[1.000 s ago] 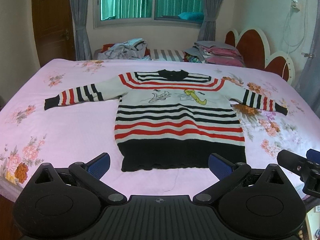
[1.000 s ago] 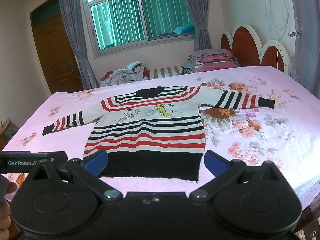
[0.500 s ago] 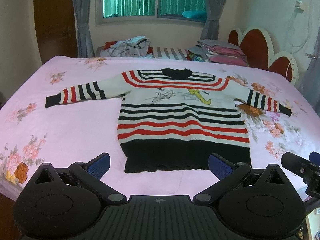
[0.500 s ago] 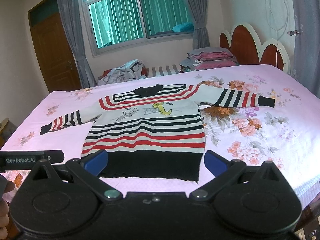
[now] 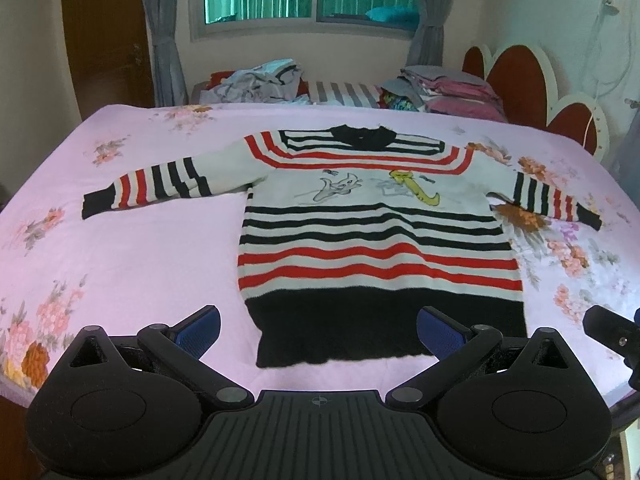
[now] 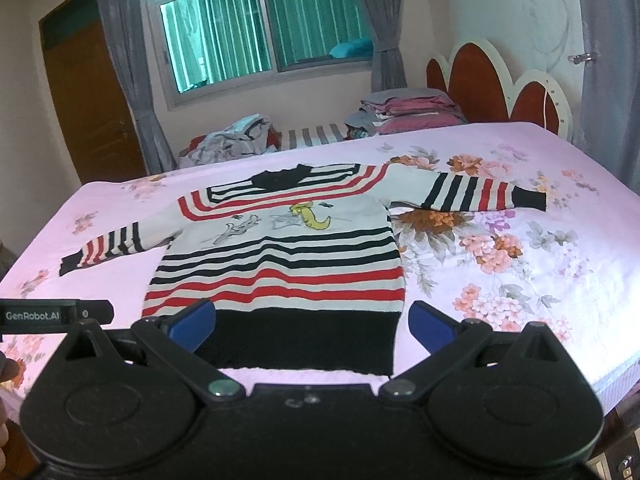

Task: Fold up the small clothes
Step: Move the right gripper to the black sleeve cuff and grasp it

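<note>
On the bed [image 5: 132, 264], seen from the left wrist, the sweater [image 5: 376, 236] lies flat with its front up, both sleeves spread out to the sides and the black hem nearest to the camera. It seems laid this way so that the sleeves and sides can be folded inward without trouble. The left gripper [image 5: 318, 330] hangs above the near edge of the bed, just before the hem, with its jaws wide apart and nothing between them. The blue pads [image 5: 198, 330] stand on either side of the hem, so I judge it is lined up for a first grasp, not yet touching the cloth. At the right edge a dark part of the other tool shows.

From the right wrist, the sweater [image 6: 288, 256] is seen more from its right side, and the right sleeve [image 6: 480, 196] reaches over the flower print. The right gripper [image 6: 312, 324] is also fully open and empty, hanging over the hem. Behind the bed, a pile of clothes [image 6: 236, 140] and a folded stack [image 6: 404, 114] wait, probably the work to do and the work done.
</note>
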Demonstrator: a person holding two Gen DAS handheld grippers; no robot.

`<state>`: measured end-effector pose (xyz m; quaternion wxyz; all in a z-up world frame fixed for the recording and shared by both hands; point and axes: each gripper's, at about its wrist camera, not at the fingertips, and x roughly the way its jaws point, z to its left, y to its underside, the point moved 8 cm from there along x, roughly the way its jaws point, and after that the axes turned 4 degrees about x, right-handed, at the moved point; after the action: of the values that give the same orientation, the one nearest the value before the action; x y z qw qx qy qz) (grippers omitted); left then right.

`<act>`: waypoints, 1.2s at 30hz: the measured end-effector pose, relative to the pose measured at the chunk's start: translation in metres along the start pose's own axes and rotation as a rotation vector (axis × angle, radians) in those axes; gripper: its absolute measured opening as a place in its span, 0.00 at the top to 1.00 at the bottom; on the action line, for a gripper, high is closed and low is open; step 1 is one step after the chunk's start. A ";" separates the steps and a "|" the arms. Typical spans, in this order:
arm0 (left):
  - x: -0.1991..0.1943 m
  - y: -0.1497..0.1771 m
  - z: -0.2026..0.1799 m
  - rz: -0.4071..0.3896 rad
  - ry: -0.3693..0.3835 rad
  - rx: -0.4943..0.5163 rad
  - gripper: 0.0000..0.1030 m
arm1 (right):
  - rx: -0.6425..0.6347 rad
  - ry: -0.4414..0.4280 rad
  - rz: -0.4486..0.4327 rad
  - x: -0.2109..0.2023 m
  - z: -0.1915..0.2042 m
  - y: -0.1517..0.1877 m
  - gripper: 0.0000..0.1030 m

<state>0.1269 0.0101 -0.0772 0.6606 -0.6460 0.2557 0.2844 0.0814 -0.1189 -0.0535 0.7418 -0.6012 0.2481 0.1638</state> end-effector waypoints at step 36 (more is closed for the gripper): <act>0.206 -0.124 0.032 0.052 0.137 0.015 0.00 | 0.077 0.233 -0.007 0.150 -0.004 -0.080 0.00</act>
<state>0.3595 0.0507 -0.1336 0.6388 -0.6521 0.3190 0.2548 0.2478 -0.1494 -0.0745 0.7312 -0.5878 0.3366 0.0807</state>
